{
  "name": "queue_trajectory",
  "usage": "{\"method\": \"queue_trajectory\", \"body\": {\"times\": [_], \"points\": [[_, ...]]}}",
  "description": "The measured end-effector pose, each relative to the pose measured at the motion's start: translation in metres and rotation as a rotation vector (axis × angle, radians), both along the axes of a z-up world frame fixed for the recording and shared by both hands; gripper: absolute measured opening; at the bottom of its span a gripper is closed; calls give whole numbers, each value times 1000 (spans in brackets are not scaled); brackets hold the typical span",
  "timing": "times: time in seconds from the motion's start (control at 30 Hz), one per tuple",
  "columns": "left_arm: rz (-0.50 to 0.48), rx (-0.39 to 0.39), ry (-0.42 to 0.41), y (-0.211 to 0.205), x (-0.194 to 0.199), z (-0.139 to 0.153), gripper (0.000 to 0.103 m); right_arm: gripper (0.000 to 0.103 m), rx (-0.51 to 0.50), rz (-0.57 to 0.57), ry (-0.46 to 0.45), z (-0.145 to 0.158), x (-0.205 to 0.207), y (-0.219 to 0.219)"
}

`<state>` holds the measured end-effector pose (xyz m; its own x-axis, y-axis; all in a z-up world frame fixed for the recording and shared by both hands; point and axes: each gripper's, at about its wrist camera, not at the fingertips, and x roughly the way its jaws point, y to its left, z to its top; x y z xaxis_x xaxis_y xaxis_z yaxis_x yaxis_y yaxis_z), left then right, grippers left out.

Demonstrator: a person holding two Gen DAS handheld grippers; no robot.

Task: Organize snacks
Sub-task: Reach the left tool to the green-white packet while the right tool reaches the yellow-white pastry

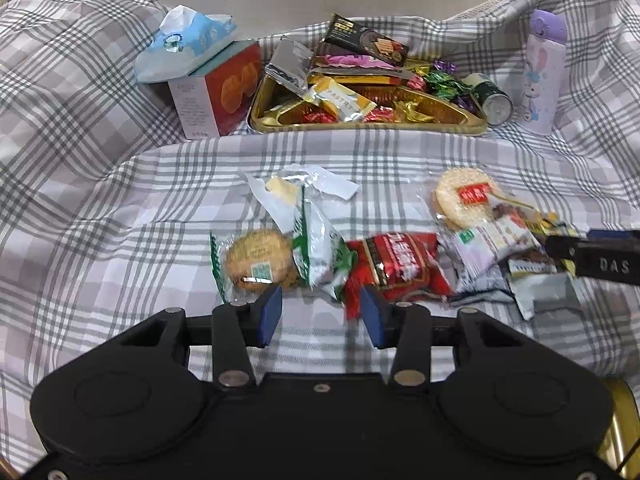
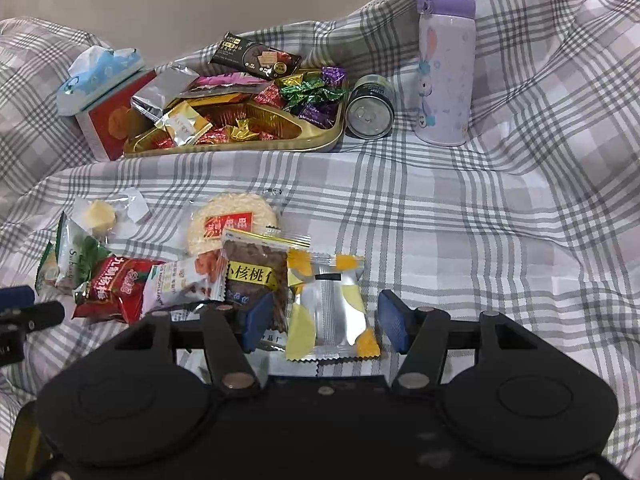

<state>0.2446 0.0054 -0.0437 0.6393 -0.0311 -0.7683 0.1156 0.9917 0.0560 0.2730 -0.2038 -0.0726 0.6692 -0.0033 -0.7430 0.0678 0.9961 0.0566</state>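
- One plaid cloth (image 2: 460, 208), grey and white, soft and rumpled, covers the whole surface and rises in folds at the back.
- Purple flask (image 2: 445, 64), tall cylinder, upright at back right, with a cartoon rabbit print; a dark can (image 2: 369, 109) lies on its side just beside it, its metal end facing the camera.
- Red carton (image 1: 218, 92), boxy, at back left with a blue tissue pack (image 1: 182, 46) on top of it.
- Gold tray (image 1: 372, 125), shiny, roughly triangular, between carton and can; heaped with foil-twisted candies and flat bars, and a dark bar (image 1: 366, 42) lies across the pile at the back.
- Loose snack row across the near cloth, crinkly plastic packets overlapping: round brown cookie (image 1: 260, 260) in a clear wrap at the left, green-white packet (image 1: 320, 248), red packet (image 1: 400, 266), pale round rice cracker (image 2: 232, 226), brown walnut pack (image 2: 256, 276).
- Silver-yellow packet (image 2: 332, 308), flat and rectangular with zigzag ends, at the right end of the row; its long axis runs away from the right wrist camera.
- Right gripper (image 2: 326, 318): jaws part-open and straddling the silver-yellow packet, blue pads clear of its edges; left pad lies over the walnut pack.
- Left gripper (image 1: 322, 314): jaws part-open, nothing between them, just before the gap between cookie and red packet; green-white packet lies directly ahead.
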Motion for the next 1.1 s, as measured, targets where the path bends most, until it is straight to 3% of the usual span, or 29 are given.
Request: {"method": "queue_trajectory", "body": {"times": [0.77, 0.9, 1.0, 1.1], "points": [[-43, 44, -52, -20, 49, -12, 51, 63, -87, 11, 7, -19, 11, -4], [-25, 41, -59, -16, 47, -13, 40, 63, -84, 23, -2, -18, 12, -4], [-21, -2, -53, -9, 43, -10, 38, 51, -77, 51, -9, -18, 10, -3], [-11, -37, -38, -4, 40, -6, 36, 50, -85, 57, -12, -17, 8, -1]]}}
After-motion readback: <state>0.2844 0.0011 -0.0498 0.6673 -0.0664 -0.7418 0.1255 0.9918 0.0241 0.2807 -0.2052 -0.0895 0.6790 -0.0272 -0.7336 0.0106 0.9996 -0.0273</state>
